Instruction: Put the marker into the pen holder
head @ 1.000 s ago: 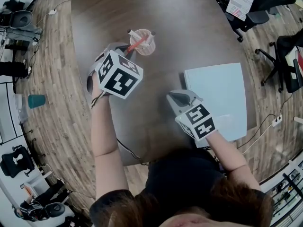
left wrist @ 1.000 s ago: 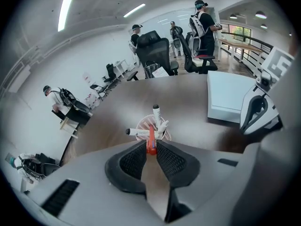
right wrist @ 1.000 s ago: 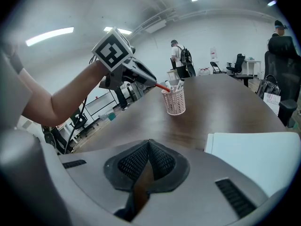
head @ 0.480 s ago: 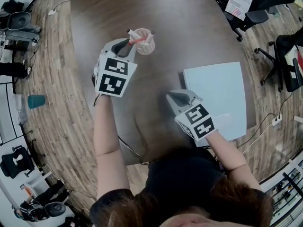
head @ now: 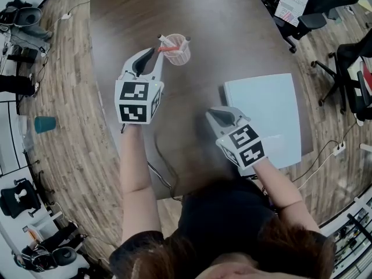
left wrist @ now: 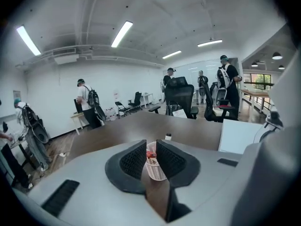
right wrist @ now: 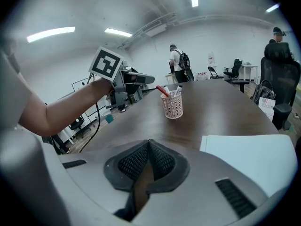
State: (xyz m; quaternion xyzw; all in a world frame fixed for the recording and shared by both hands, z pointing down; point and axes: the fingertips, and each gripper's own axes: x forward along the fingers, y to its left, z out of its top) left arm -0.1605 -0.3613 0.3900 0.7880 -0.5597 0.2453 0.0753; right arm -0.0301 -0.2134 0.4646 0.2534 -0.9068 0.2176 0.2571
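The pink mesh pen holder [head: 178, 52] stands on the dark table [head: 215, 34]. The red marker [head: 168, 49] leans in it, its top tilted toward my left gripper [head: 153, 53]. That gripper sits just left of the holder, its jaws a narrow gap apart and closing, with nothing between them. In the left gripper view the holder [left wrist: 155, 168] and marker [left wrist: 150, 155] show through the gap of the left gripper [left wrist: 151, 142], farther off. My right gripper [head: 218, 116] rests near the table's front, shut and empty. The right gripper view shows the right gripper [right wrist: 149, 142], the holder [right wrist: 172, 107] and the marker [right wrist: 162, 91].
A white board [head: 265, 118] lies flat at the right, beside the right gripper. A white pen [head: 164, 39] also stands in the holder. Office chairs [head: 325, 16] stand past the table's far right edge. A teal cup [head: 44, 123] is on the floor at left.
The left gripper has let go of the red marker, which now stays in the holder, and has drawn back a little toward me, its marker cube turning upward. The right gripper has barely moved.
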